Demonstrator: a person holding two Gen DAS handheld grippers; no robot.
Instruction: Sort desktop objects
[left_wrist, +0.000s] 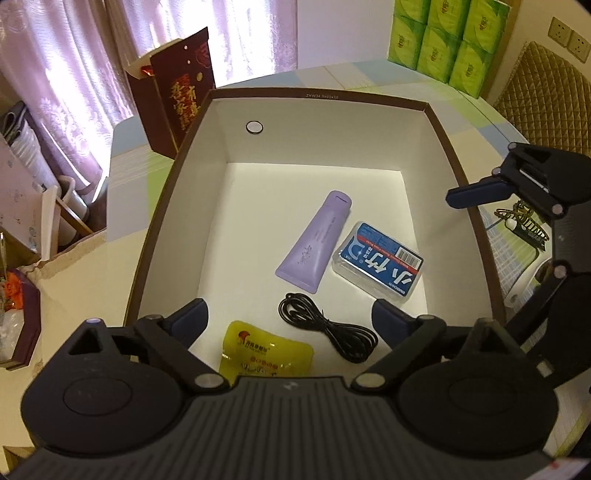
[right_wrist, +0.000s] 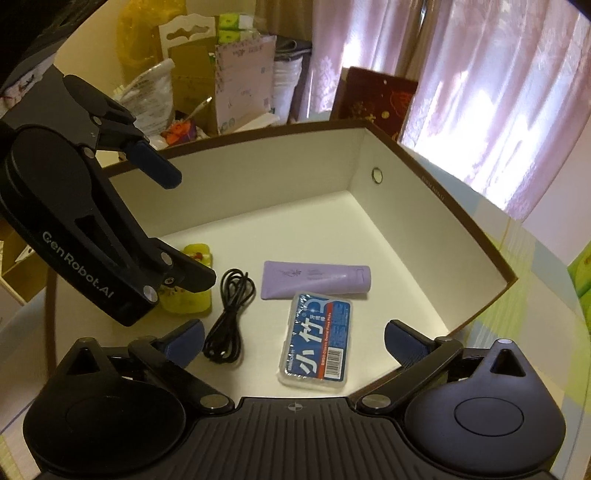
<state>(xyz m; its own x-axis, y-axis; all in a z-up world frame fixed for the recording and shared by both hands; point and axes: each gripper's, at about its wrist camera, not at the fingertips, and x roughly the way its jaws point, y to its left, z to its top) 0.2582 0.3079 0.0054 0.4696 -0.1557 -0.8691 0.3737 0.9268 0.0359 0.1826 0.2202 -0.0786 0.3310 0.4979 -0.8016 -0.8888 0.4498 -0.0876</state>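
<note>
The open cardboard box (left_wrist: 439, 122) sits on the bench (left_wrist: 118, 155), brown outside and white within, and already holds four things. It looks light but rigid in the walls; if it must move, I judge the rim the place to take it.

The lilac tube (left_wrist: 317, 243) lies near the box's middle, cap toward 12 o'clock in the left wrist view. It looks soft and smooth-skinned, so a pinch across the stiffer cap end or the crimped tail should slip less than the belly.

At its 4 o'clock, just beside it, lies the clear dental floss pick case (left_wrist: 380, 258): hard plastic, light, probably slick; its short width suits the jaws.

The yellow snack packet (left_wrist: 266, 350) at 6 o'clock looks crinkly and yielding; a gentle hold at a sealed edge seems best.

The coiled black cable (left_wrist: 325, 325) between packet and case is limp and would dangle; grabbing the bundled middle is my guess.

Left tongs (left_wrist: 288, 317) hover wide open over the box, holding nothing. Right tongs (right_wrist: 293, 338) likewise gape empty over the near wall.
</note>
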